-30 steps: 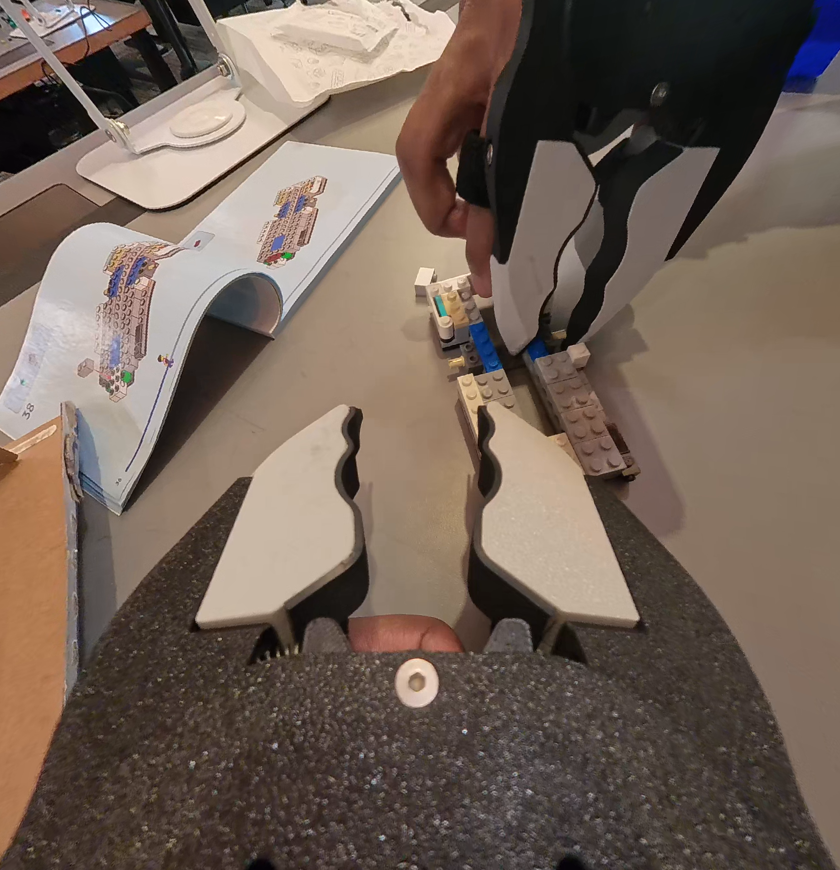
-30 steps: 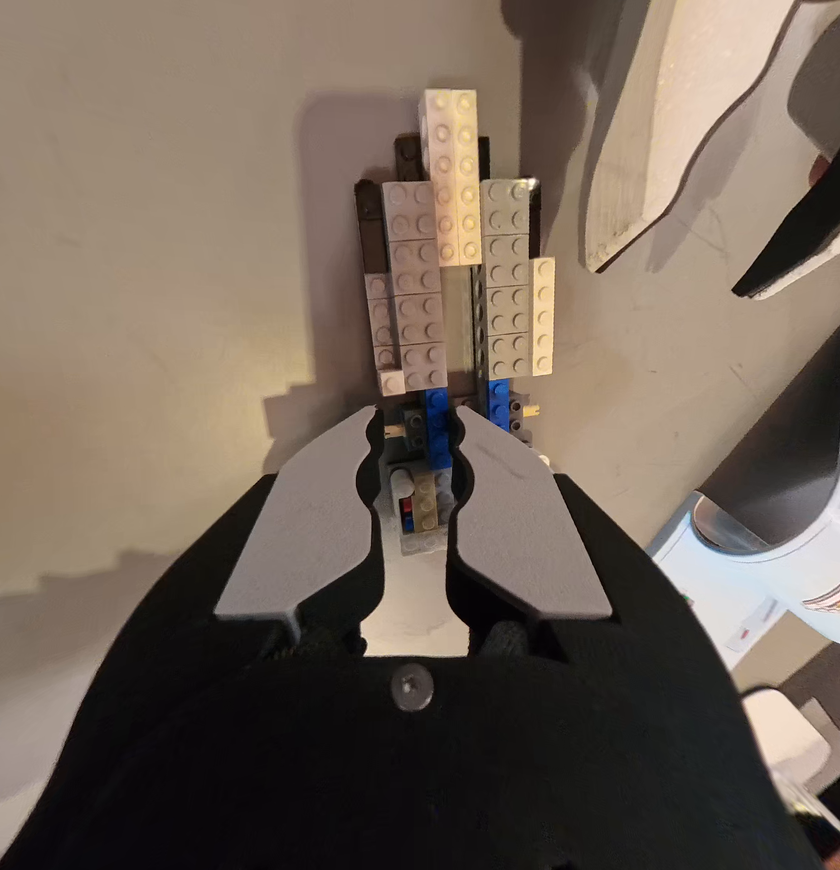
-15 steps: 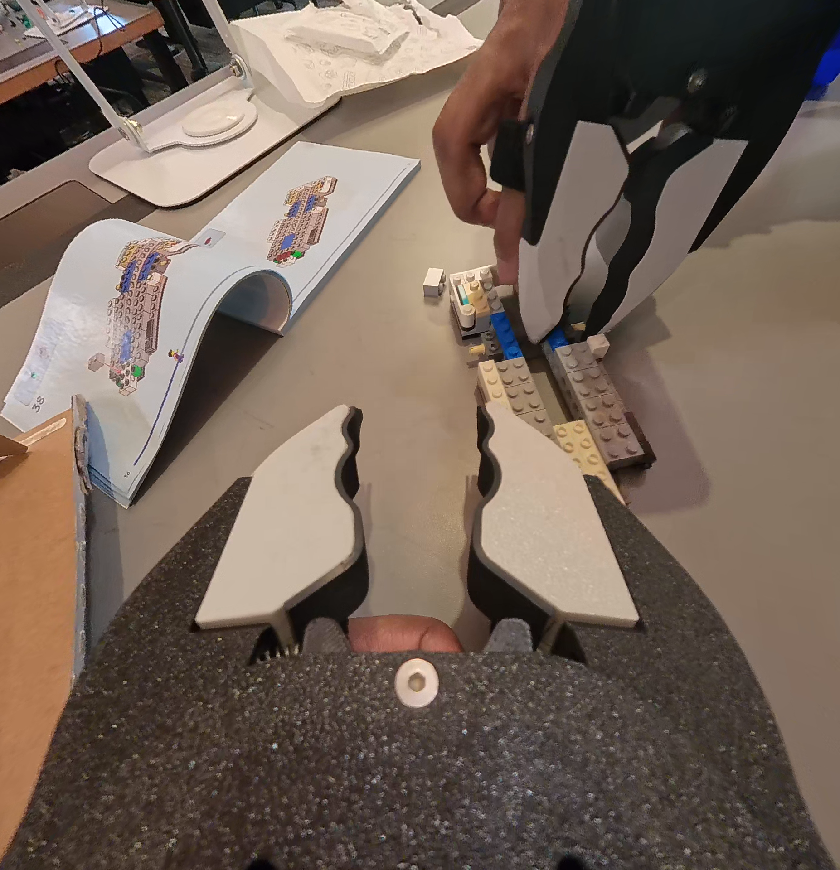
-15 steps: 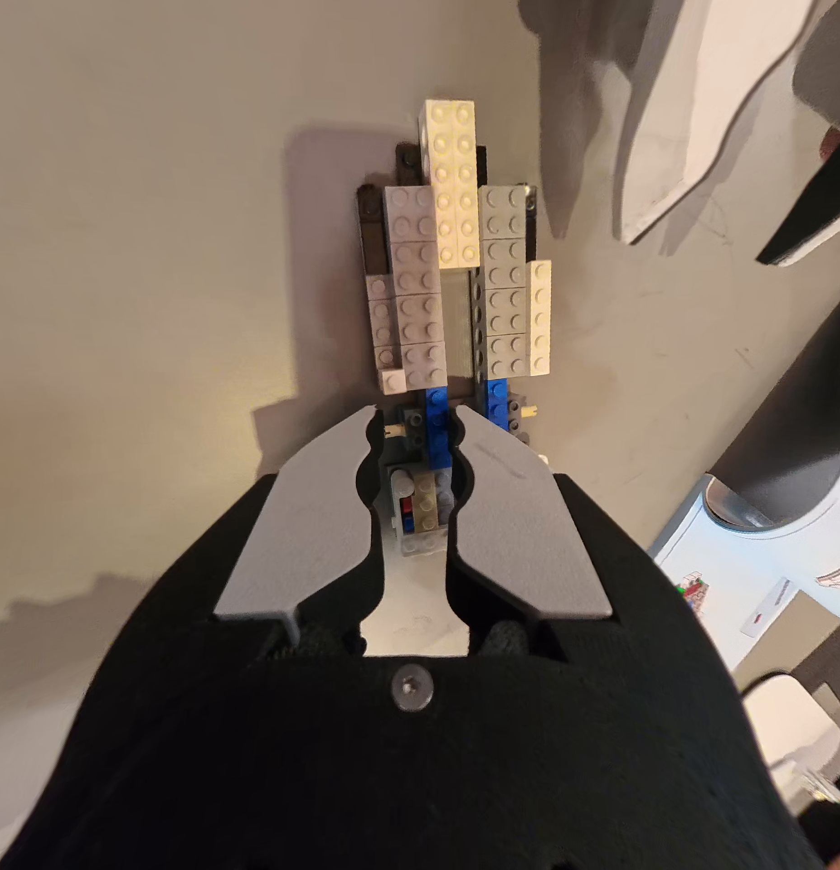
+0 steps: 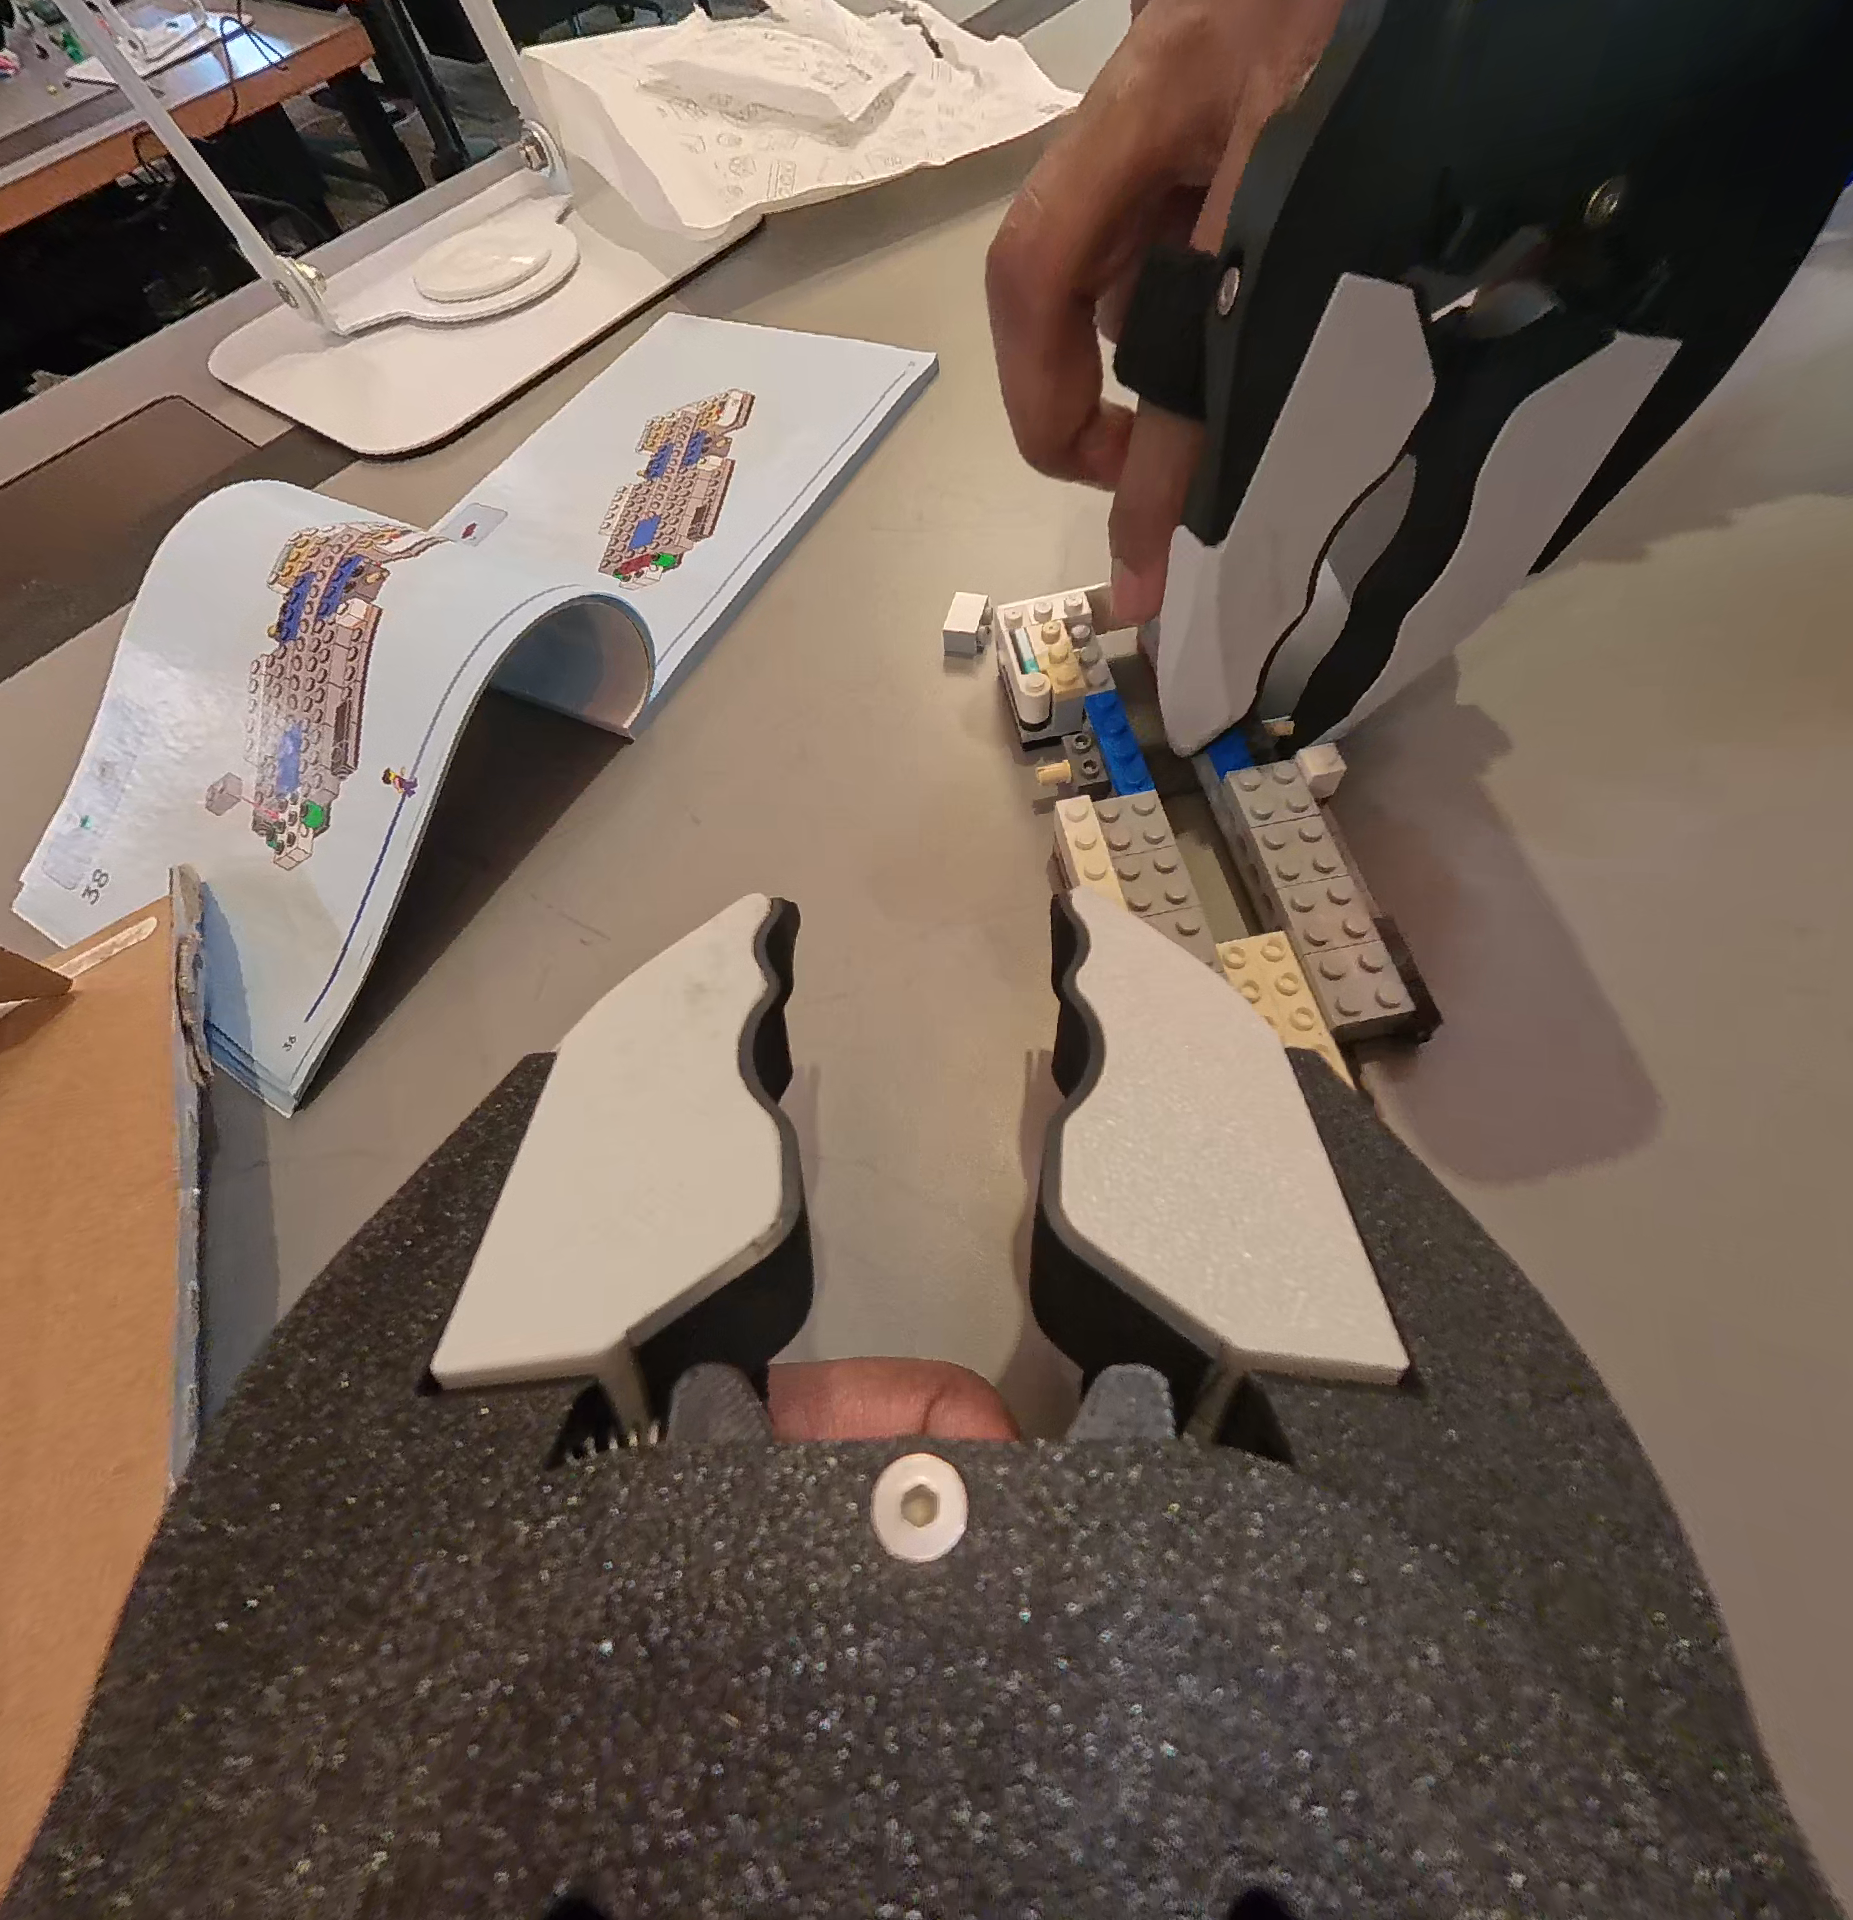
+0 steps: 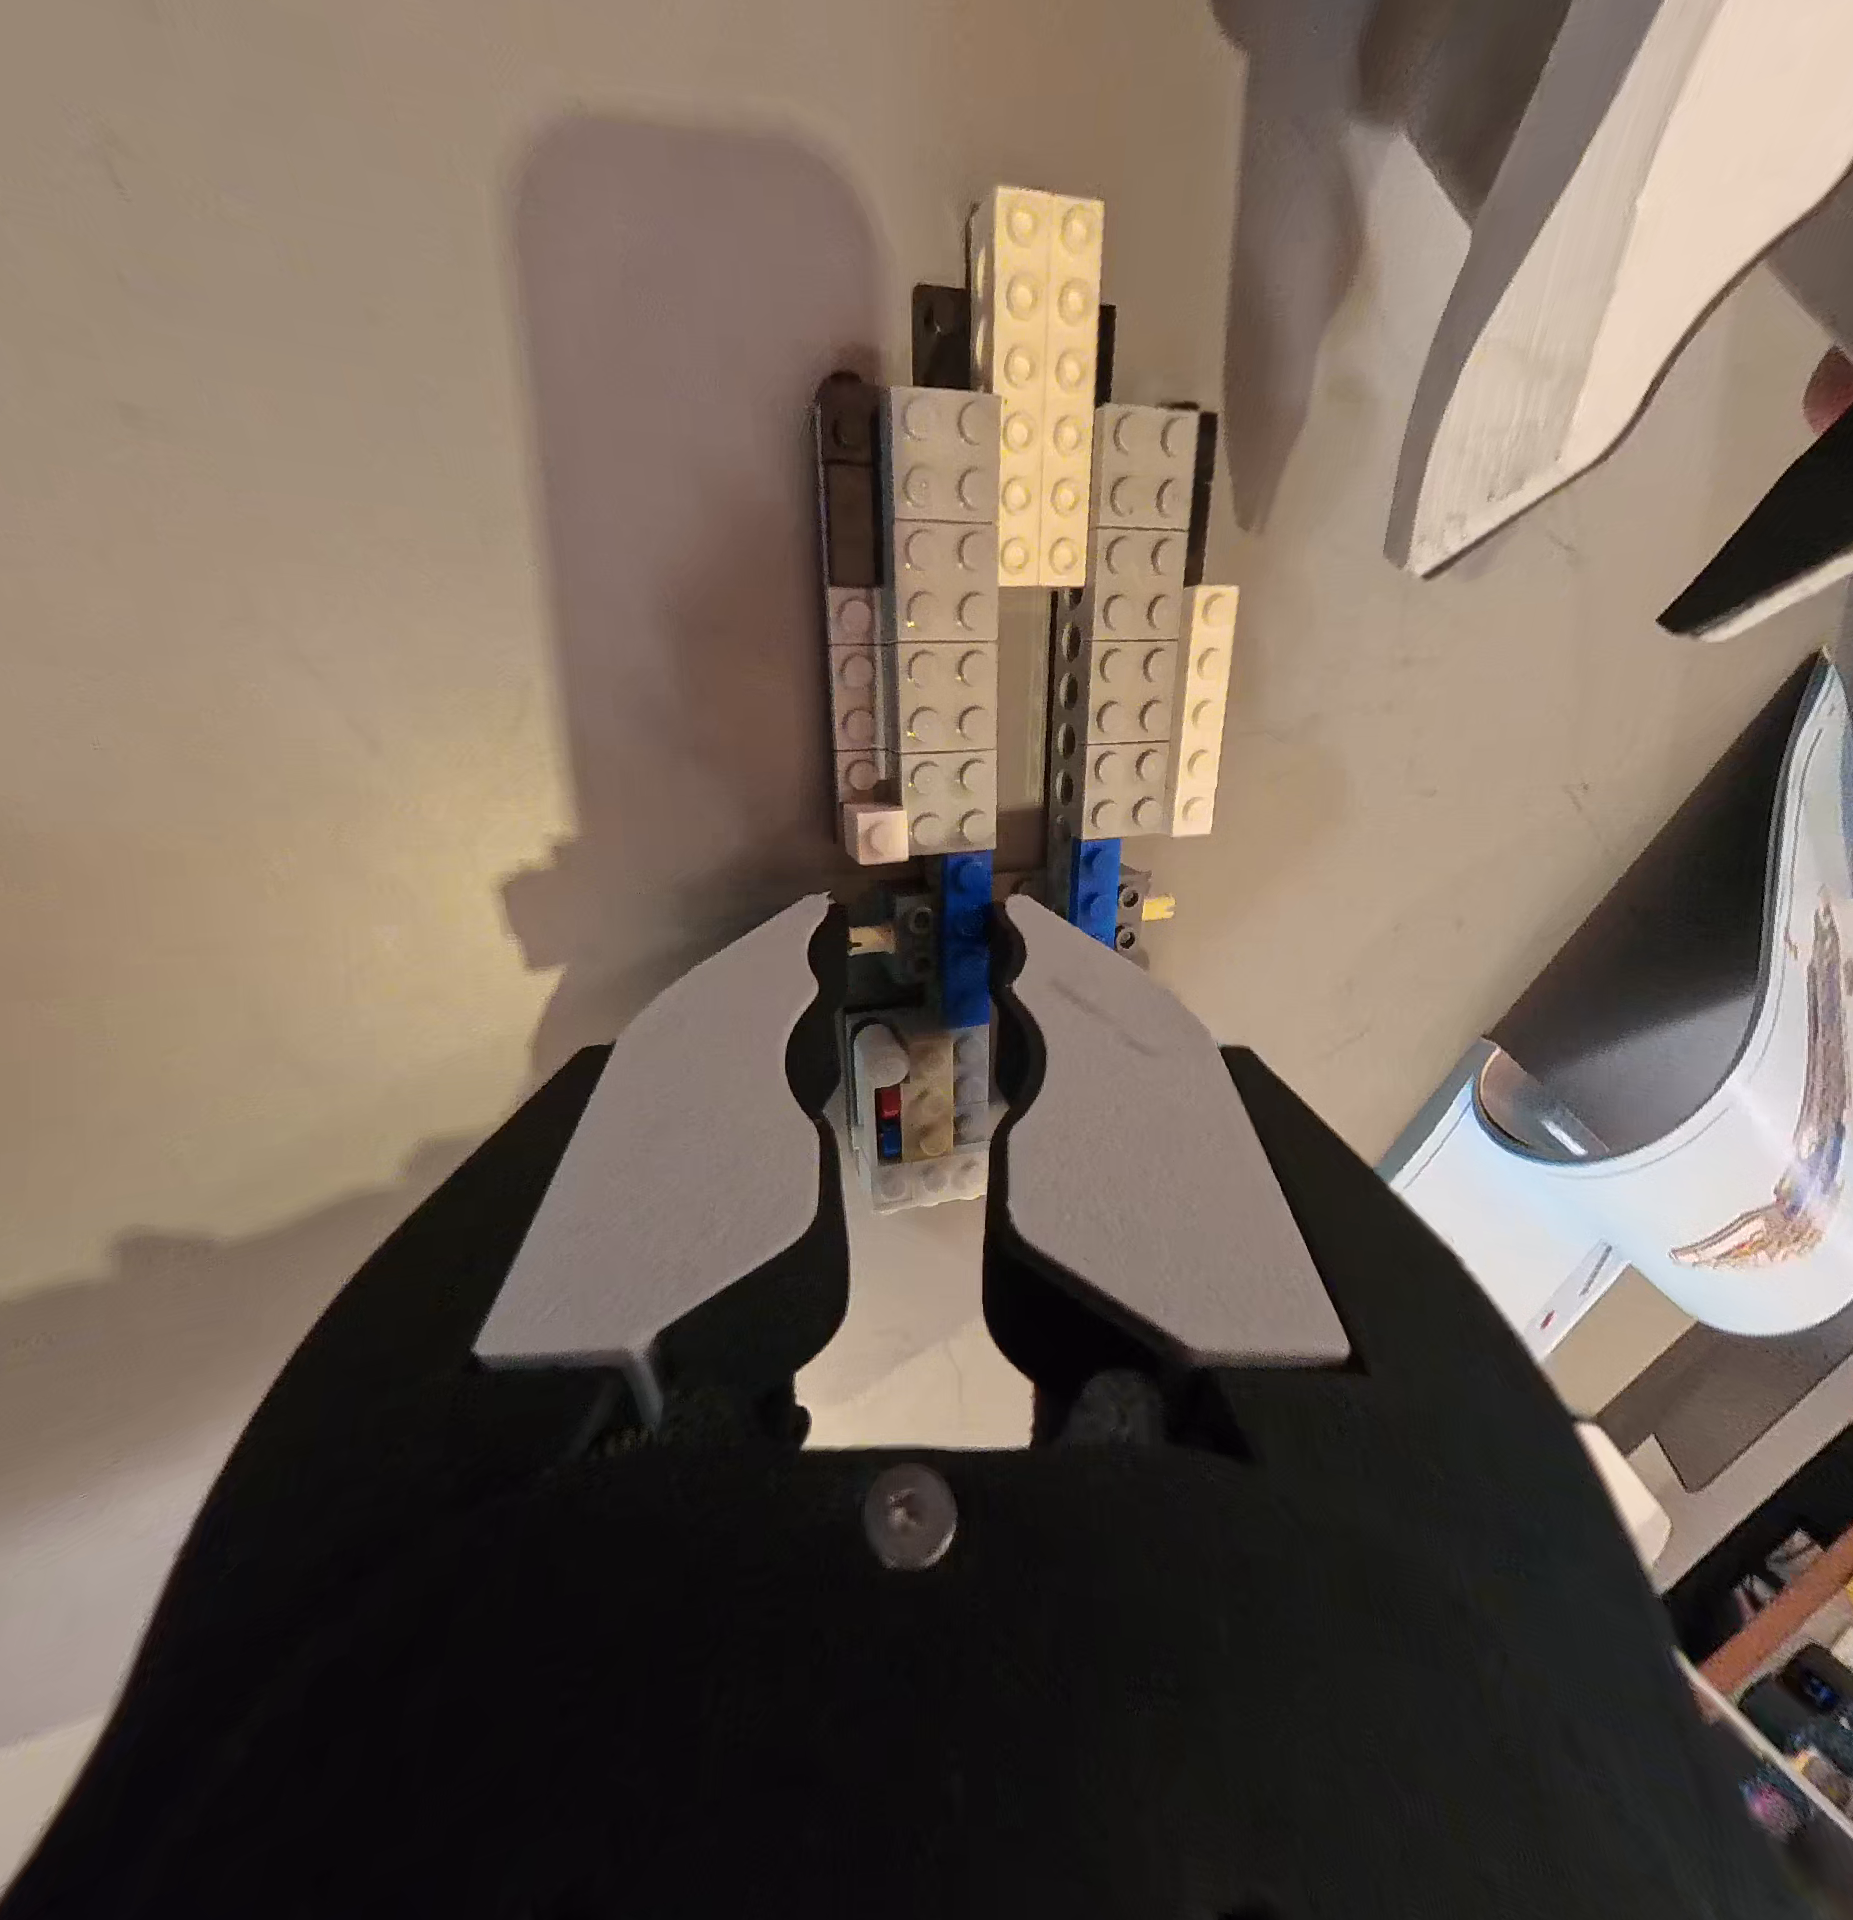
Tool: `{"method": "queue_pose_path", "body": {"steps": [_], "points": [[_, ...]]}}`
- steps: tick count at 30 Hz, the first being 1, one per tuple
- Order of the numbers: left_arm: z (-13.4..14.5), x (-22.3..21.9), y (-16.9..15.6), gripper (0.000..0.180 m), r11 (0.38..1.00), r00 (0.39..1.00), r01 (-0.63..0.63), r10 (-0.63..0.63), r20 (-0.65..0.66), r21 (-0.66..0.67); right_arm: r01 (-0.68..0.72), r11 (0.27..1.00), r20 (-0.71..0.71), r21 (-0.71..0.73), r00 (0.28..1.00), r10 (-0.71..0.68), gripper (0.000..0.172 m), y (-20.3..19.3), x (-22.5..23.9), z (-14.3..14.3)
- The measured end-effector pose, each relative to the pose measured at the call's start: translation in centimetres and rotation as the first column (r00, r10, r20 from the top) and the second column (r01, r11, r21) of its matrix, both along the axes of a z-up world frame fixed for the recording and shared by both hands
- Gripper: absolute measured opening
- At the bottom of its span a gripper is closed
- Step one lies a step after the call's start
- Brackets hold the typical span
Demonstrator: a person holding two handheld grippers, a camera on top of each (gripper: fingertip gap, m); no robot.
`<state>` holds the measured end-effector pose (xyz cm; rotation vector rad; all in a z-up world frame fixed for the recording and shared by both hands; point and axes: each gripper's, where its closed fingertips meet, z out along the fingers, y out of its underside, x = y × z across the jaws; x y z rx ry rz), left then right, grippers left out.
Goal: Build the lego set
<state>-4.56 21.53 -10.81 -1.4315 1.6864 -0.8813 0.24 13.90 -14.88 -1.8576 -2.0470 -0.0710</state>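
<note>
Seen from the left wrist, the left gripper (image 5: 917, 971) hangs over bare grey tabletop (image 5: 860, 790) with its jaws wide apart and nothing between them, its right finger (image 5: 1192, 1122) just beside the near end of a brick model (image 5: 1244, 852) that lies flat toward the table's right side. At the model's far end the right gripper (image 5: 1254, 727), held in a hand (image 5: 1119, 281), comes down steeply with its fingertips planted among the blue and grey bricks. A small white brick (image 5: 966, 621) sits loose just off the model's far left corner. An open instruction booklet (image 5: 465, 623) arches up on the left, a cardboard box (image 5: 60, 1195) fills the near left edge, and a white lamp base (image 5: 465, 312) and crumpled paper (image 5: 797, 94) lie toward the far edge. From the right wrist, the right gripper (image 6: 917, 920) shows its jaws set narrow around the near end of the brick model (image 6: 1015, 582), the pads straddling a blue brick (image 6: 966, 940) and the small grey and tan cluster behind it; the right pad lies against the blue brick, while a gap shows on the left. The model stretches away in grey and cream rows. The left gripper's fingers (image 6: 1587, 343) hang at the upper right, and the booklet (image 6: 1732, 1122) curls at the right edge.
</note>
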Motion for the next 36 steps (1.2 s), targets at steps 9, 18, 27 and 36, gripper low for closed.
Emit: {"method": "queue_pose_path", "body": {"steps": [9, 18, 27, 36], "points": [[0.5, 0.0, 0.2, 0.048, 1.000, 0.999, -0.003, 0.004, 0.034, -0.012, 0.103, 0.993, -0.067, 0.051, 0.993, -0.099, 0.025, 0.6, 1.1, 2.1], [0.9, 0.6, -1.0, 0.048, 0.997, 0.997, 0.051, -0.048, 0.052, -0.060, 0.243, 0.957, -0.117, 0.158, 0.967, -0.226, 0.025, 0.9, 4.2, 5.2], [1.2, 2.5, -1.6, 0.052, 0.996, 0.997, 0.004, 0.002, 0.072, -0.087, 0.311, 0.895, -0.169, 0.321, 0.948, -0.269, 0.025, 2.1, 6.2, 10.6], [6.8, 6.7, -0.9, 0.057, 0.988, 0.915, 0.041, 0.022, 0.402, -0.148, 0.495, 0.807, -0.550, 0.321, 0.792, -0.267, 0.026, 2.5, 4.3, 16.0]]}}
